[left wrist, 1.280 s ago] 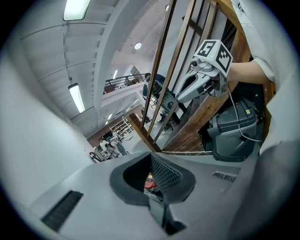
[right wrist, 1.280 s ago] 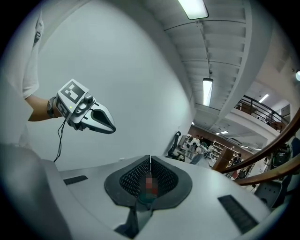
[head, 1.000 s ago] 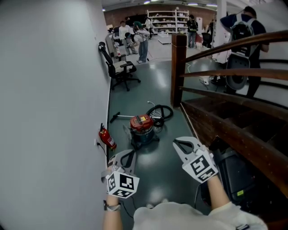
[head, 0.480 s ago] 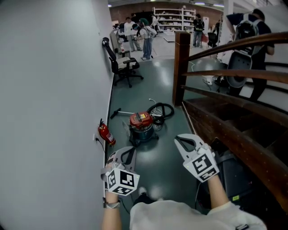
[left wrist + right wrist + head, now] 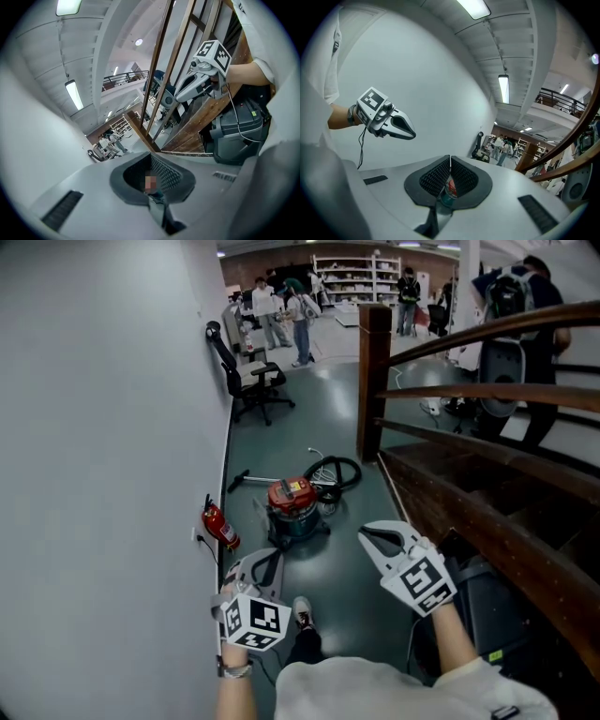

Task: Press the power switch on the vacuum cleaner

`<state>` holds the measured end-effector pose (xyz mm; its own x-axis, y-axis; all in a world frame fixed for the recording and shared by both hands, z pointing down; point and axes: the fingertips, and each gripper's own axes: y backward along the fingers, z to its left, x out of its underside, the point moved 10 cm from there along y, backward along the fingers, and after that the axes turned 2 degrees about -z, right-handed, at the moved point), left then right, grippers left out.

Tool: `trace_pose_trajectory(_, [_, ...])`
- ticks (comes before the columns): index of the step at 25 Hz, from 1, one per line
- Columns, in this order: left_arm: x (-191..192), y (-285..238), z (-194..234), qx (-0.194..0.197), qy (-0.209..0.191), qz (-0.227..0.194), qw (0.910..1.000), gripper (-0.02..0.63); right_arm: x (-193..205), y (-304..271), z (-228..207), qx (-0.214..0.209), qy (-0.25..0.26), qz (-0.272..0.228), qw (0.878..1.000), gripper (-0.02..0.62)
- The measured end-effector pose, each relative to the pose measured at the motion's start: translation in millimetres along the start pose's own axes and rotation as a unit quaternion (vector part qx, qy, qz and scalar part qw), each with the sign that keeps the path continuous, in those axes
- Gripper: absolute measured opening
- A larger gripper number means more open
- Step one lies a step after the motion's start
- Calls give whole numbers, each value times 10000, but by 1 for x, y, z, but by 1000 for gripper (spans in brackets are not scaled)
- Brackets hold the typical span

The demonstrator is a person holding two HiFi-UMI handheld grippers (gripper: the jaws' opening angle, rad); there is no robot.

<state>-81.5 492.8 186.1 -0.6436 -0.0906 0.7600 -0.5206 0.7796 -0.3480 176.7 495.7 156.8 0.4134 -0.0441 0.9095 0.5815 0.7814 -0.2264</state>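
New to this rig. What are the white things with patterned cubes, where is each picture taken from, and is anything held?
No robot here: a person holds a two-jaw tool in each hand, the left gripper and the right gripper; the patterned cubes are part of them. The head view comes from a camera on the person's head, looking down; the other two come from cameras riding on each gripper, looking along its jaws. On the floor ahead are a red-topped vacuum cleaner with a black hose beside it, and a fire extinguisher by the wall. Both grippers' jaws are together and hold nothing; both are well short of the vacuum cleaner.
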Motion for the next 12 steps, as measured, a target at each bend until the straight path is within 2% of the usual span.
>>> trace_pose_trajectory(5, [7,-19,18,6,-16,6,10000,-2,4,-23,-13,8,-84,-31,10000,31])
trace_pose_trajectory(12, [15,-50,43,-15,-11,-17,10000,-2,8,-57,-34,49,51,-36,10000,31])
